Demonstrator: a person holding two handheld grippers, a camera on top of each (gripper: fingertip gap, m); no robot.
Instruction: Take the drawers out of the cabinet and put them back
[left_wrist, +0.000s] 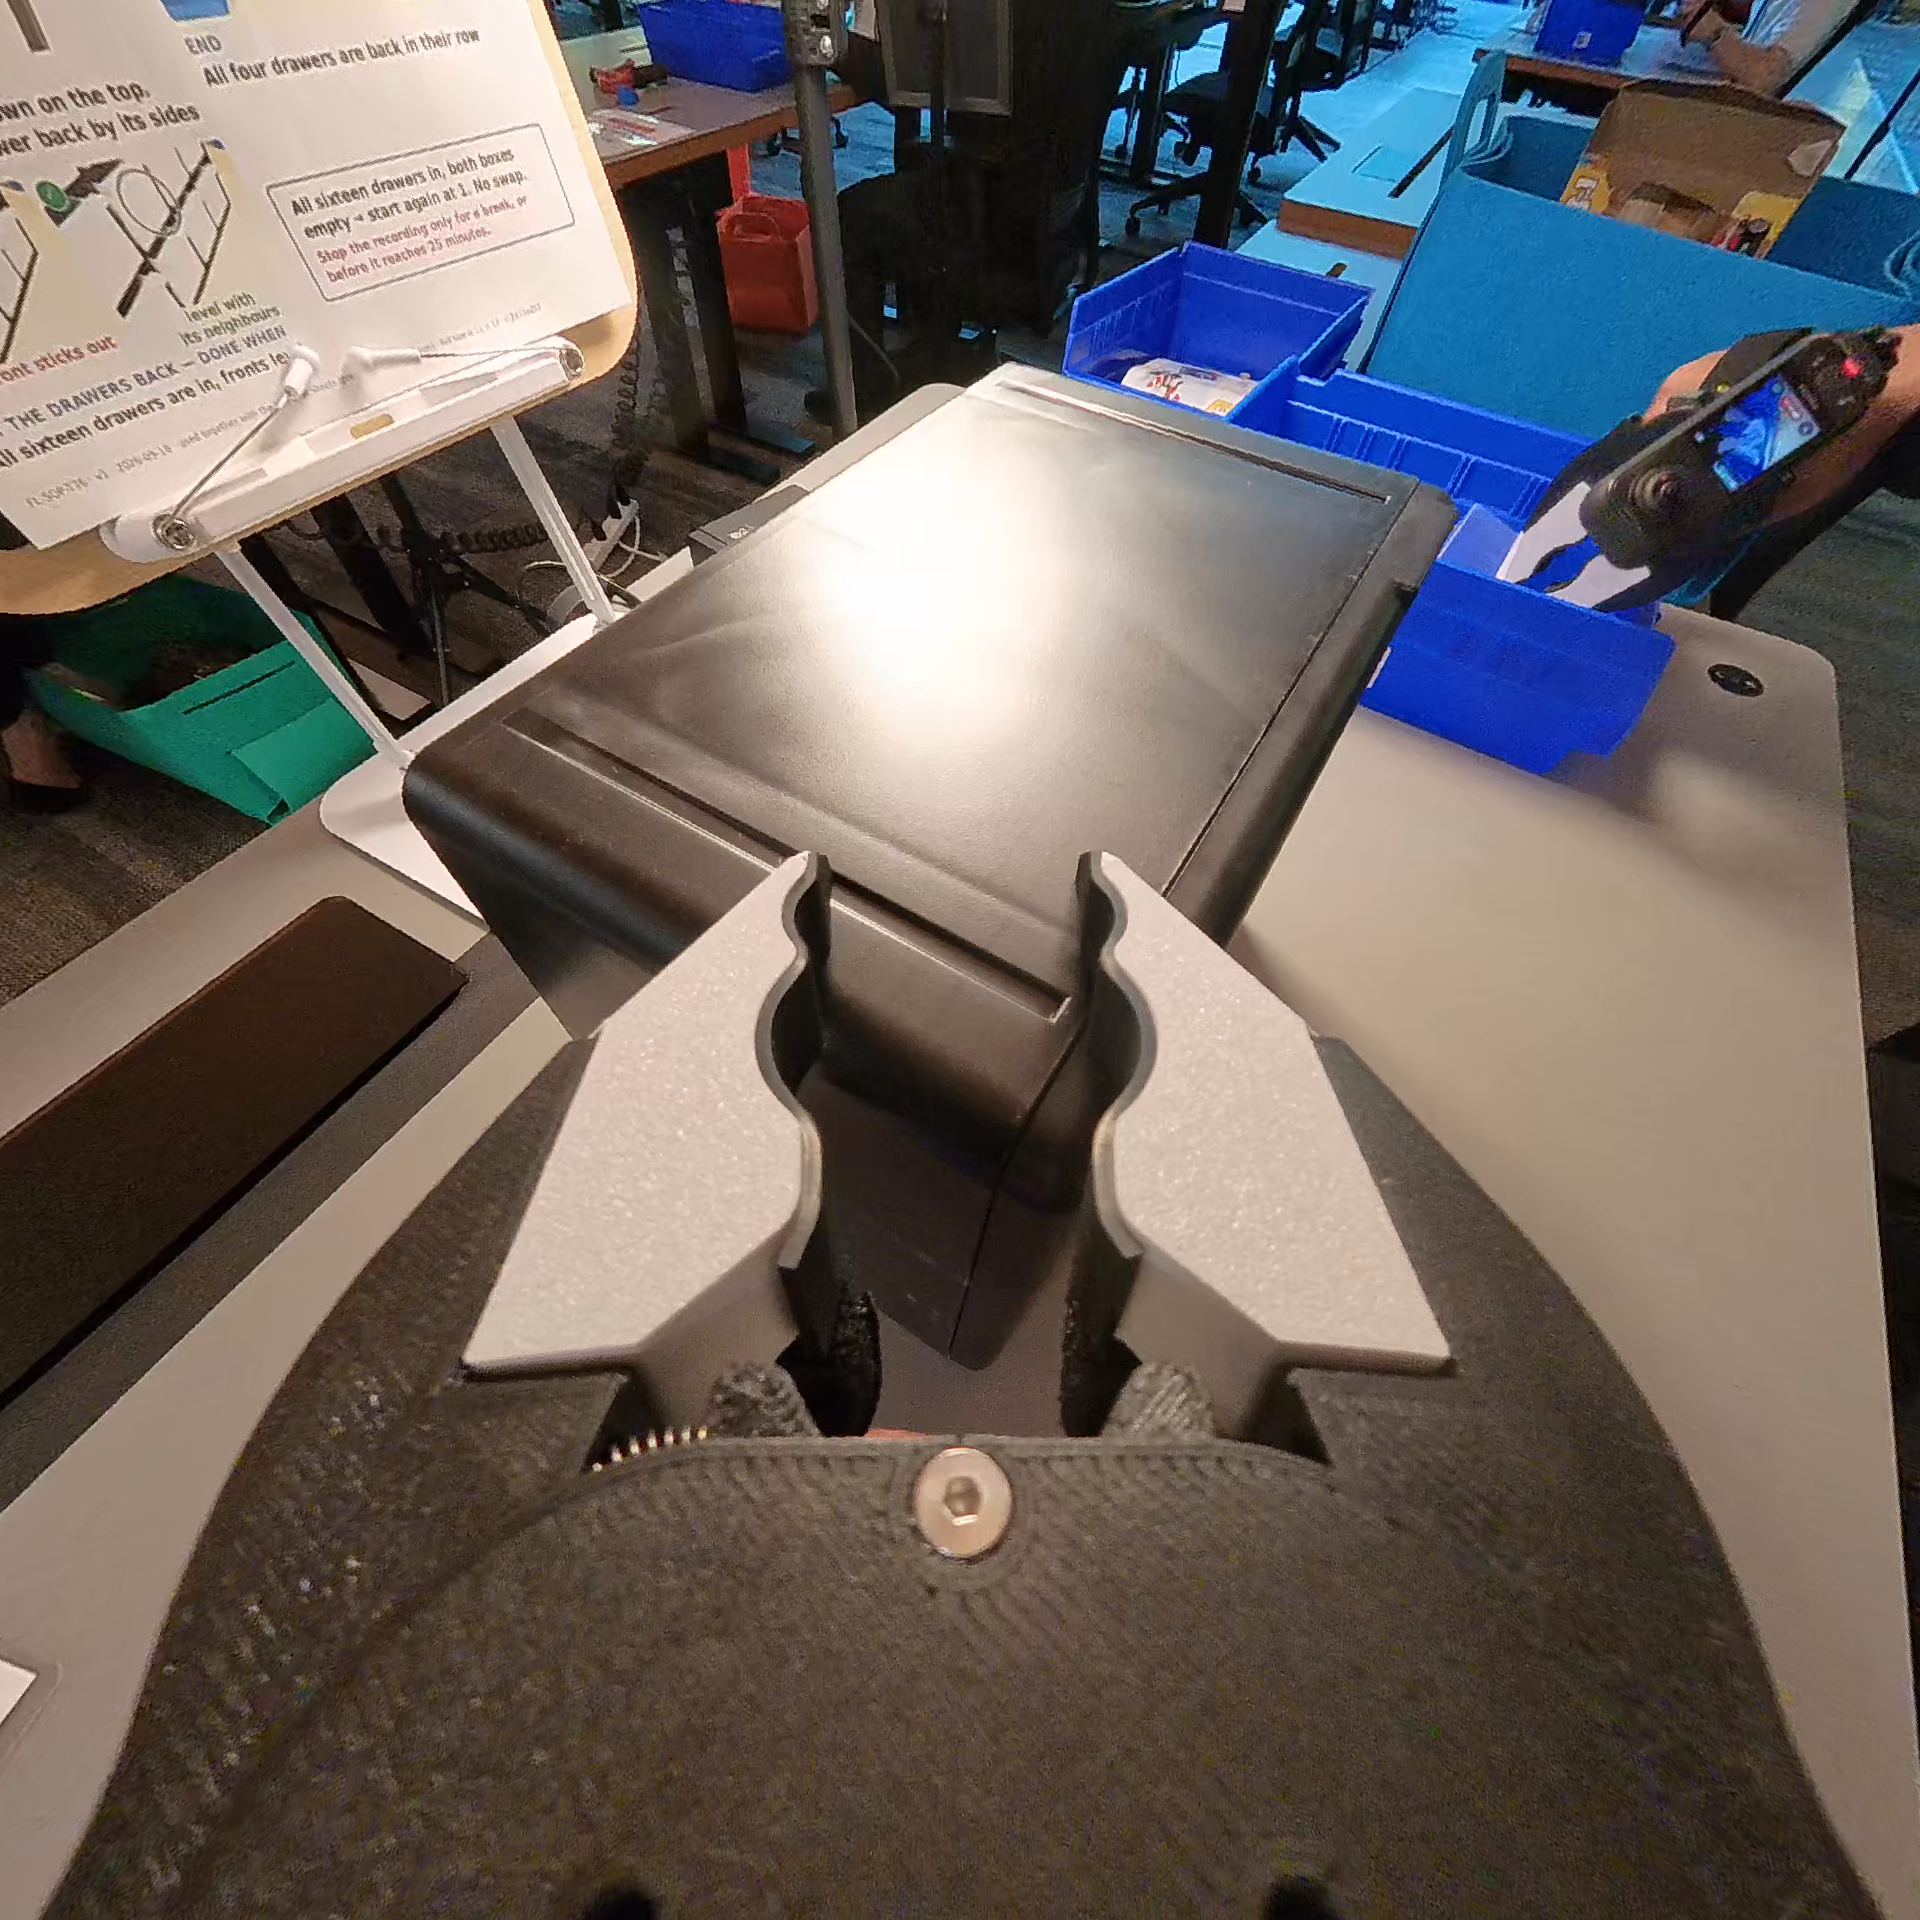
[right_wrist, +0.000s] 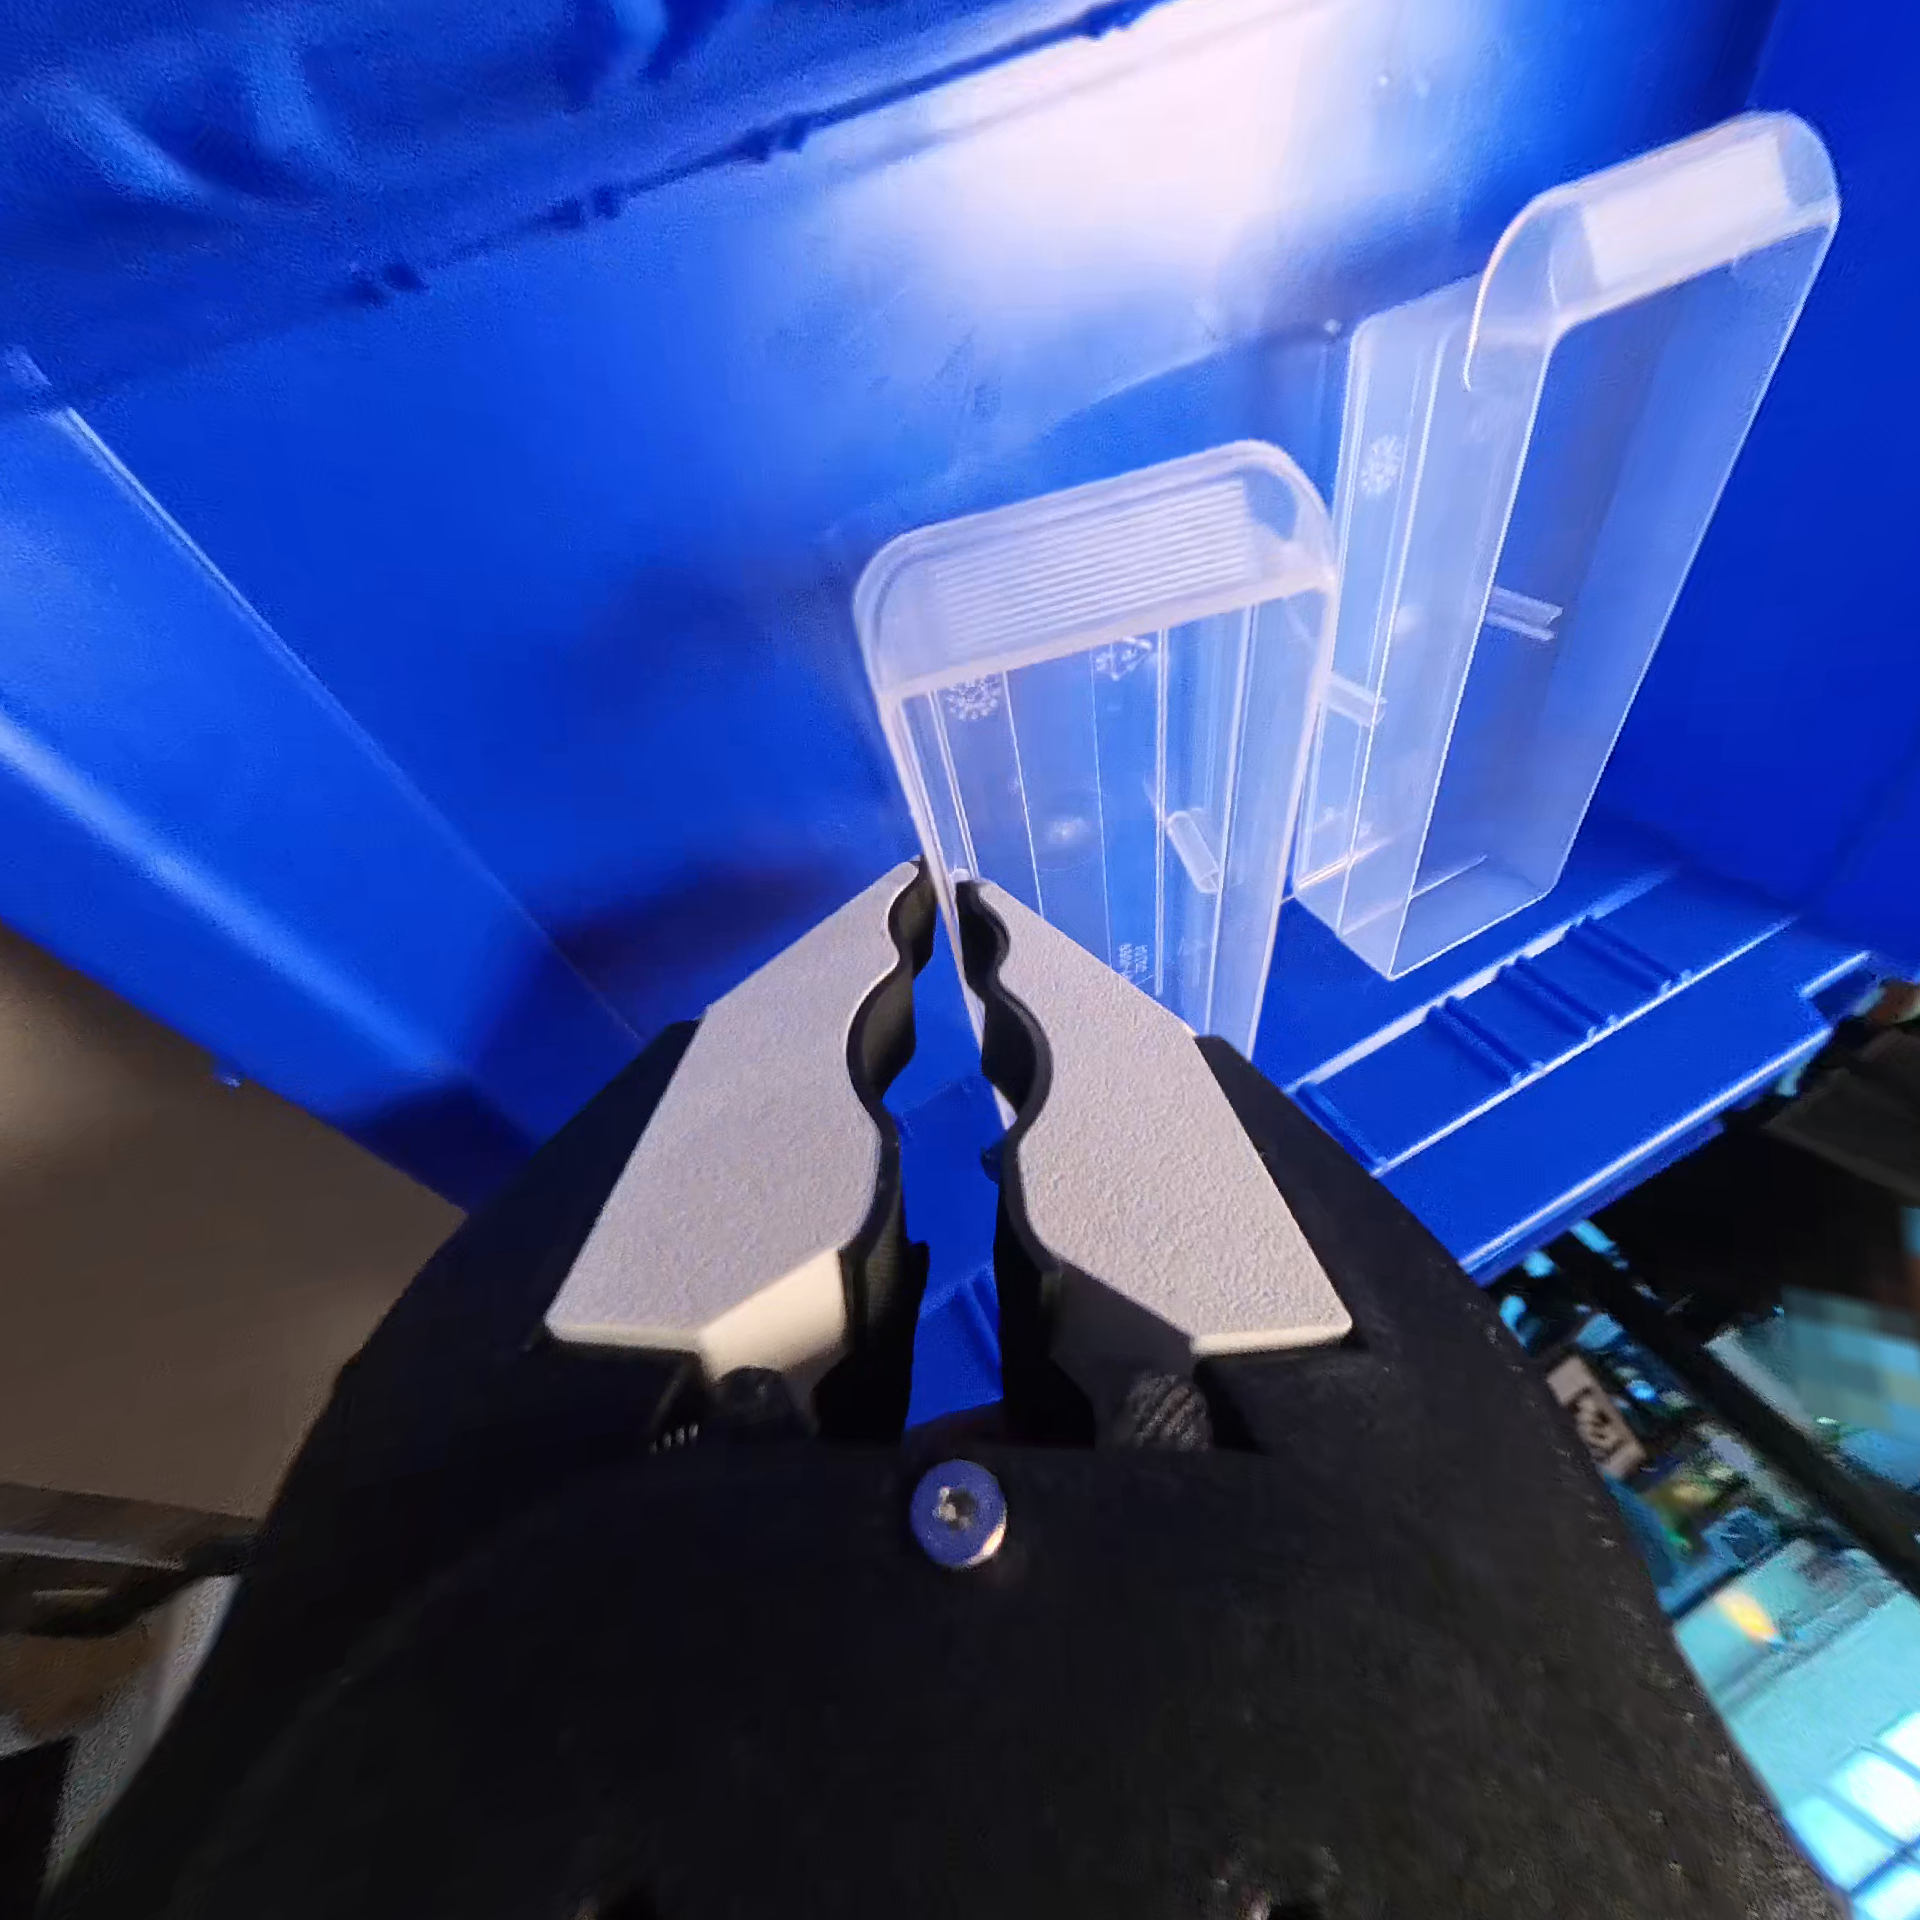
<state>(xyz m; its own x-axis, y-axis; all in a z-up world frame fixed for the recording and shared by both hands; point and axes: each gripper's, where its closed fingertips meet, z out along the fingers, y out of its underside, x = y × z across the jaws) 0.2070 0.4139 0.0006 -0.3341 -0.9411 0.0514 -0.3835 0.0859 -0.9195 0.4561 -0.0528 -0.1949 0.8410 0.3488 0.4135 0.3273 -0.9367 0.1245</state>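
The black cabinet (left_wrist: 987, 644) stands on the grey table (left_wrist: 1558, 987), seen from above in the left wrist view. My left gripper (left_wrist: 951, 883) is open over the cabinet's near top edge, with the edge showing between its fingers and nothing held. My right gripper (right_wrist: 940, 883) is down inside a blue bin (right_wrist: 416, 520), shut on the thin side wall of a clear plastic drawer (right_wrist: 1091, 748), which stands on end. A second clear drawer (right_wrist: 1558, 623) stands just right of it. The right gripper also shows in the left wrist view (left_wrist: 1558, 566), reaching into the bin (left_wrist: 1507, 675).
An instruction sheet on a white stand (left_wrist: 291, 208) is left of the cabinet. A second blue bin (left_wrist: 1216, 312) sits behind it. A dark panel (left_wrist: 187, 1122) is set into the table at the left. A person's hand (left_wrist: 1704, 384) holds the right gripper.
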